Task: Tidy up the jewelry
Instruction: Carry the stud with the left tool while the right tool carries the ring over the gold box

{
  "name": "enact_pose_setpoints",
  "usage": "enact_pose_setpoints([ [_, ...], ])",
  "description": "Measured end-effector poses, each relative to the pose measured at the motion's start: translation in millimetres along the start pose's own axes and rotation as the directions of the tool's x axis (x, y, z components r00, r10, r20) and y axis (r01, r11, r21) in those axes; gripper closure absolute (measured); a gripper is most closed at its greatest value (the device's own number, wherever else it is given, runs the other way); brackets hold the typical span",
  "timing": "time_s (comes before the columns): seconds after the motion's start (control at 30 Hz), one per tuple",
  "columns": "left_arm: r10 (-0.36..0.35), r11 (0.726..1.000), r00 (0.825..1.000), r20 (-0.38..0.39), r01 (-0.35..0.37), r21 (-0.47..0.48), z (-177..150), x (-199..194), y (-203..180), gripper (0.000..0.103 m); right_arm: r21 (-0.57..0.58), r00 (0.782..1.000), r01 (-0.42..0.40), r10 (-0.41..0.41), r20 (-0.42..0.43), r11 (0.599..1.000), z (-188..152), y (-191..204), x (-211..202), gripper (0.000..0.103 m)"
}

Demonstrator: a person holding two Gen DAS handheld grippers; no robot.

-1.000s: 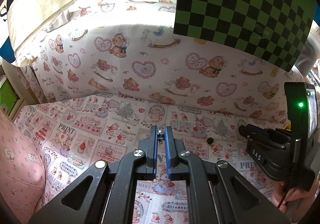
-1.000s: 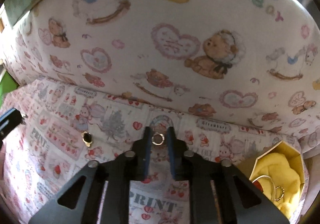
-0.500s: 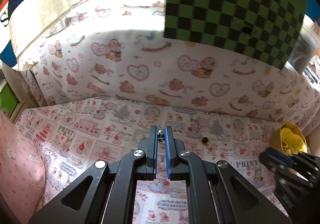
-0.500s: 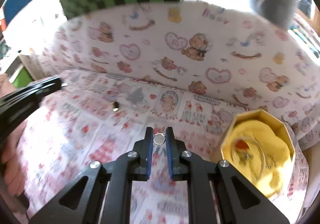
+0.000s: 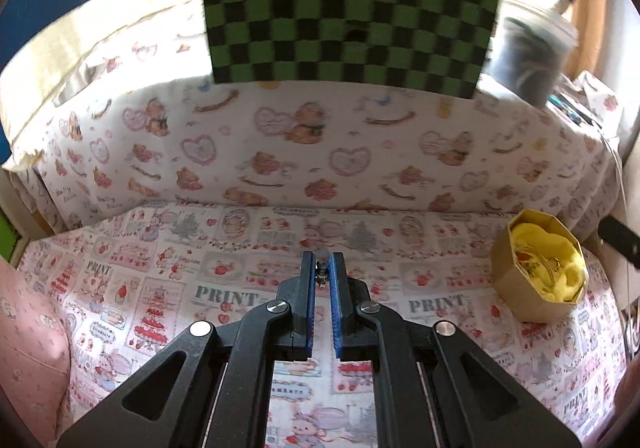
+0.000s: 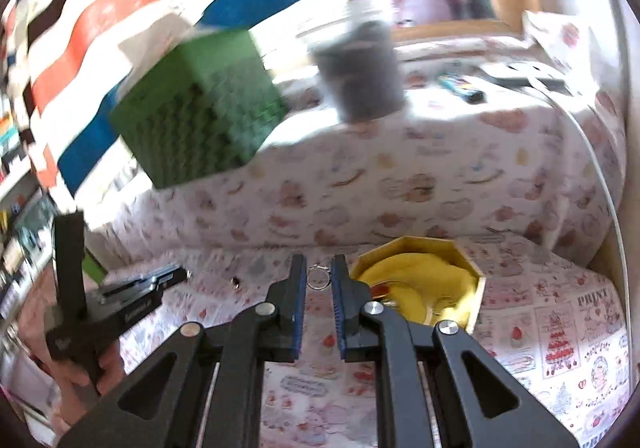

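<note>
My left gripper (image 5: 321,266) is shut on a small dark metal earring (image 5: 320,271) and holds it above the printed cloth. My right gripper (image 6: 319,275) is shut on a thin silver ring (image 6: 318,277), raised beside the octagonal gold box (image 6: 472,268) with yellow lining. The box also shows in the left wrist view (image 5: 505,268) at the right, with jewelry inside. A small dark piece of jewelry (image 6: 235,281) lies on the cloth left of my right gripper. The left gripper shows in the right wrist view (image 6: 182,274) at the left.
A green checkered block (image 5: 348,8) and a dark plastic cup (image 5: 528,60) stand on the raised ledge behind the cloth-covered wall. A pink cushion (image 5: 28,348) lies at the left edge. The printed cloth (image 5: 160,288) covers the work surface.
Both grippers have lifted and pulled back, still holding their pieces. The right gripper swung right toward the gold box, which now sits close beside its fingers.
</note>
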State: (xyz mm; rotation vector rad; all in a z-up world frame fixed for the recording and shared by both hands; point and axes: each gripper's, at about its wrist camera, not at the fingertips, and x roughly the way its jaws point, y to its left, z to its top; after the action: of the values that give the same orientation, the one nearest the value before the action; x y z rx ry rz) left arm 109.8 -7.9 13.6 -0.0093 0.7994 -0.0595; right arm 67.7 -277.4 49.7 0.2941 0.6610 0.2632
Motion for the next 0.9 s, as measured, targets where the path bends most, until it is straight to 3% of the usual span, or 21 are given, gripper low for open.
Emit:
enact_pose_setpoints([
  [0.3,-0.062,0.995,0.997,0.035,0.059,0.075,15,-30,-40,0.097,0.092,0.999,0.008,-0.012,0.042,0.996,11,-46,-14,0.092],
  [0.47,-0.093,0.989,0.995,0.031,0.089,0.119,28,-38,-81,0.097,0.162,0.999,-0.034,0.034,0.004,0.986,12,-64,-6,0.092],
  [0.63,-0.233,0.964,0.970,-0.071,0.240,0.114,29,-24,-119,0.097,0.190,0.996,-0.043,0.056,-0.064,0.981,5,-70,17,0.092],
  [0.77,-0.248,0.959,0.956,-0.159,0.265,0.101,25,1,-139,0.097,0.212,0.993,-0.056,0.076,-0.086,0.976,3,-76,25,0.092],
  [0.9,-0.256,0.953,0.947,-0.193,0.281,0.115,18,12,-150,0.097,0.264,0.985,-0.098,0.131,-0.111,0.960,-1,-86,33,0.091],
])
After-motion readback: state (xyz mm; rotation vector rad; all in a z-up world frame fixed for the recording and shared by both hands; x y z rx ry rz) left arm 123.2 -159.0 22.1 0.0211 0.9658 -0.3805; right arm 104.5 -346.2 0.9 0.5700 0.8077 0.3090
